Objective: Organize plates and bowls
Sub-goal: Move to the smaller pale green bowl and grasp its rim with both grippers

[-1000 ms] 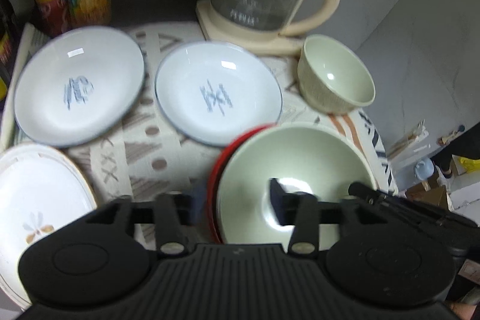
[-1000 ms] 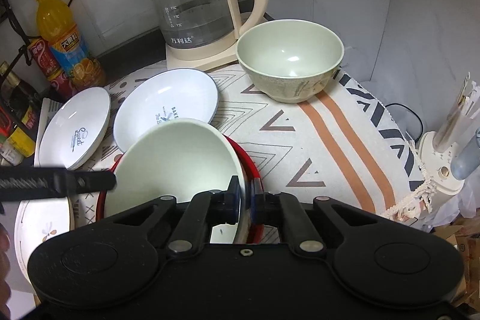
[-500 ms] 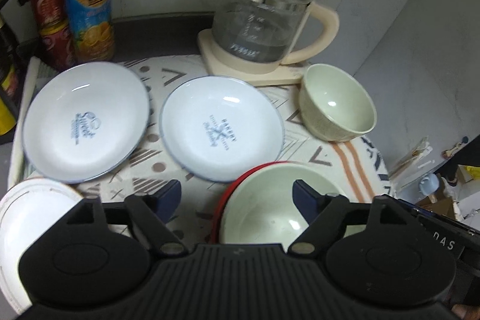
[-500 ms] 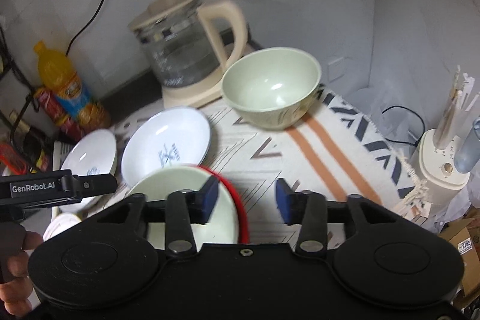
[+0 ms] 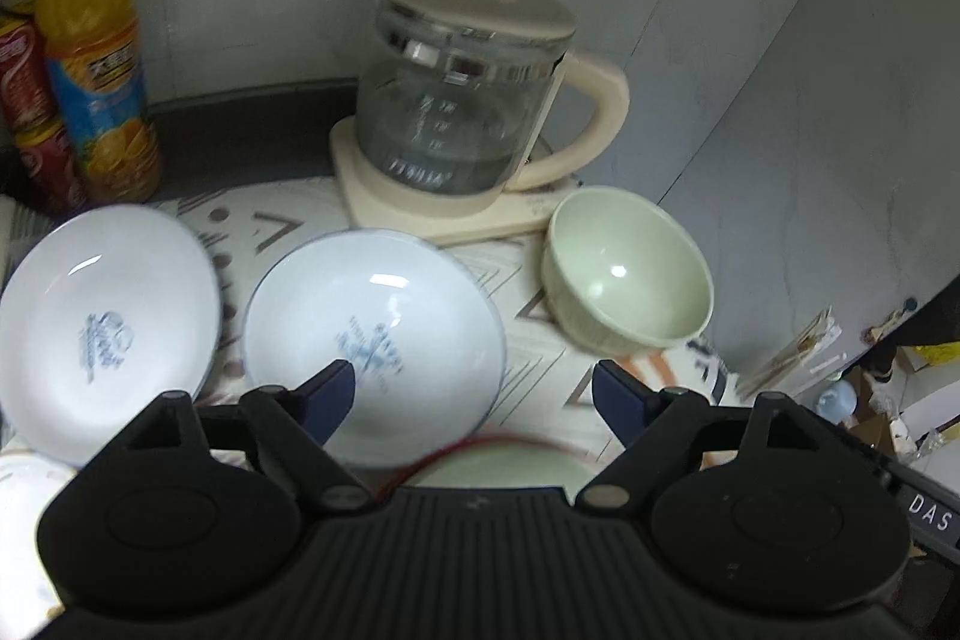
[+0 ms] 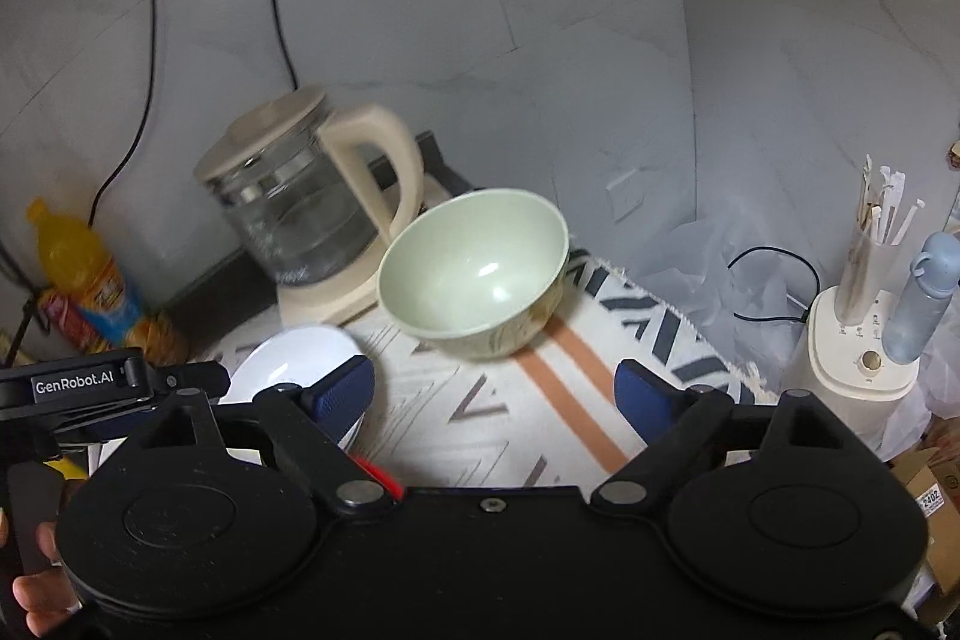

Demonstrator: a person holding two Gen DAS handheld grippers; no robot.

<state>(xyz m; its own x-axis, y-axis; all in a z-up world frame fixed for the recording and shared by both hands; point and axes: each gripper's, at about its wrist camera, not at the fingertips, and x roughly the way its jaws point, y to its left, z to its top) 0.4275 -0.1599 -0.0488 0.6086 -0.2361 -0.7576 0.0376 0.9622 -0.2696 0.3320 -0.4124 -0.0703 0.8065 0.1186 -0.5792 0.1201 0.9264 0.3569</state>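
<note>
My left gripper (image 5: 474, 388) is open and empty, hanging over a white blue-printed plate (image 5: 372, 334). A matching plate (image 5: 102, 334) lies to its left. Just below the fingers, a pale green bowl (image 5: 510, 466) rests in a red plate (image 5: 480, 441), mostly hidden by the gripper body. A second green bowl (image 5: 630, 274) stands alone at the right, also seen as the green bowl (image 6: 474, 268) ahead of my right gripper (image 6: 495, 388). That gripper's jaws are opening with nothing between them. Only a sliver of the red plate's rim (image 6: 375, 472) shows there.
A glass kettle (image 5: 462, 118) on a cream base stands at the back. An orange drink bottle (image 5: 90, 40) and red cans (image 5: 24, 112) stand back left. A flower-patterned white plate (image 5: 24, 508) lies front left. Off the table's right edge stands a white appliance (image 6: 858, 358) with straws.
Both grippers let go of the green bowl nested in the red plate, opened wide, and drew back and upward. The bowl stayed in the red plate.
</note>
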